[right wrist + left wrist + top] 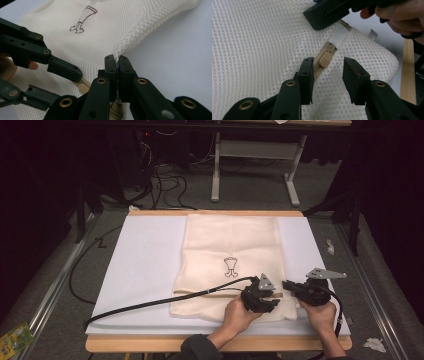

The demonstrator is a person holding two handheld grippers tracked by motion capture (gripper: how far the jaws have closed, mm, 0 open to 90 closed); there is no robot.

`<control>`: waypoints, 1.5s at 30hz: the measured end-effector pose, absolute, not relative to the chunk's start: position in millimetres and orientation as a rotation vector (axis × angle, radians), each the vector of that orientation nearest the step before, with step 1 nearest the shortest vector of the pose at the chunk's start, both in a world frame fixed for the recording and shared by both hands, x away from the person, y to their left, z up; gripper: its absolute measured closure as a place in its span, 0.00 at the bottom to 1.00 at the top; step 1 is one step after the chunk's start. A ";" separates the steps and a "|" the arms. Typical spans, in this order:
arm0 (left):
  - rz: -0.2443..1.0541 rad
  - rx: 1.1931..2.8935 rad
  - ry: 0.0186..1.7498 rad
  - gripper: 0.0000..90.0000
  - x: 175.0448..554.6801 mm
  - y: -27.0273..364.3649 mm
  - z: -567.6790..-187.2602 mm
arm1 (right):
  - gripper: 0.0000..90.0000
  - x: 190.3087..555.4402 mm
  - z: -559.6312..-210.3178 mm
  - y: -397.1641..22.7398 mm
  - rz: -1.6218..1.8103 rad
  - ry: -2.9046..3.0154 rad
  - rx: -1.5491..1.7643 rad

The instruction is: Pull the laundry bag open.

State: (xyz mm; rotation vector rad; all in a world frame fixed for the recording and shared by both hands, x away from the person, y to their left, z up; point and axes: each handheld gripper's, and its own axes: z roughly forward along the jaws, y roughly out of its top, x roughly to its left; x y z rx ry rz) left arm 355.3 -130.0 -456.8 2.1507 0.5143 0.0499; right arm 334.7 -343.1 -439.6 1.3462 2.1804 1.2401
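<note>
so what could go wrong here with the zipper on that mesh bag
The left gripper stands open around the tan zipper pull without pressing it; the pull sits closer to one jaw, so closing might nip the mesh bag instead. The right gripper is shut on only a thin edge of the bag, which could slip free once the zipper is tugged.

In the high view the two grippers hid the mesh bag's (227, 250) zipper at about five o'clock, the bench's (145, 265) near edge cut off both forearms, and the small black drawing (230, 267) on the bag was too small to make out.
</note>
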 end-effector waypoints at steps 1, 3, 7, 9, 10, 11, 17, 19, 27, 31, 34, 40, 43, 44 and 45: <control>0.046 2.150 0.516 0.70 355.9 -130.2 -457.9 | 0.98 334.2 -438.6 -342.0 1.240 2.179 1.352; 0.044 2.156 0.511 0.71 357.2 -130.2 -459.3 | 0.98 334.6 -436.5 -339.7 1.239 2.180 1.337; -0.013 2.127 0.508 0.74 359.5 -130.2 -459.8 | 0.98 335.9 -433.0 -334.9 1.237 2.183 1.320; -0.031 2.119 0.510 0.75 360.7 -130.3 -459.9 | 0.98 336.0 -431.9 -334.0 1.234 2.183 1.309; -0.051 2.111 0.514 0.75 361.6 -130.3 -459.9 | 0.98 336.0 -431.9 -334.0 1.234 2.183 1.309; -0.072 2.104 0.519 0.77 362.0 -130.3 -459.7 | 0.98 335.1 -432.1 -334.6 1.228 2.184 1.316; -0.113 2.078 0.492 0.82 358.5 -130.0 -458.2 | 0.98 334.7 -434.0 -336.4 1.225 2.181 1.330; -0.112 2.093 0.518 0.84 361.8 -130.9 -461.3 | 0.98 335.7 -433.8 -335.1 1.226 2.187 1.322; -0.102 2.096 0.551 0.88 362.5 -132.8 -463.9 | 0.98 335.4 -434.9 -335.2 1.212 2.194 1.325; -0.101 2.098 0.558 0.92 363.4 -132.7 -463.5 | 0.98 335.8 -435.2 -334.7 1.217 2.192 1.326; -0.113 2.096 0.572 0.94 365.7 -133.0 -464.5 | 0.98 335.1 -435.5 -334.9 1.220 2.188 1.326; -0.109 2.089 0.568 0.96 364.8 -133.0 -464.3 | 0.98 333.7 -437.1 -339.8 1.217 2.191 1.341; -0.075 2.095 0.554 0.96 362.0 -131.8 -461.1 | 0.98 334.2 -438.3 -341.2 1.219 2.190 1.337; -0.075 2.095 0.554 0.96 362.0 -131.8 -461.1 | 0.98 334.2 -438.3 -341.2 1.219 2.190 1.337; -0.078 2.102 0.555 0.96 362.0 -131.7 -461.2 | 0.98 334.3 -439.8 -342.5 1.232 2.187 1.343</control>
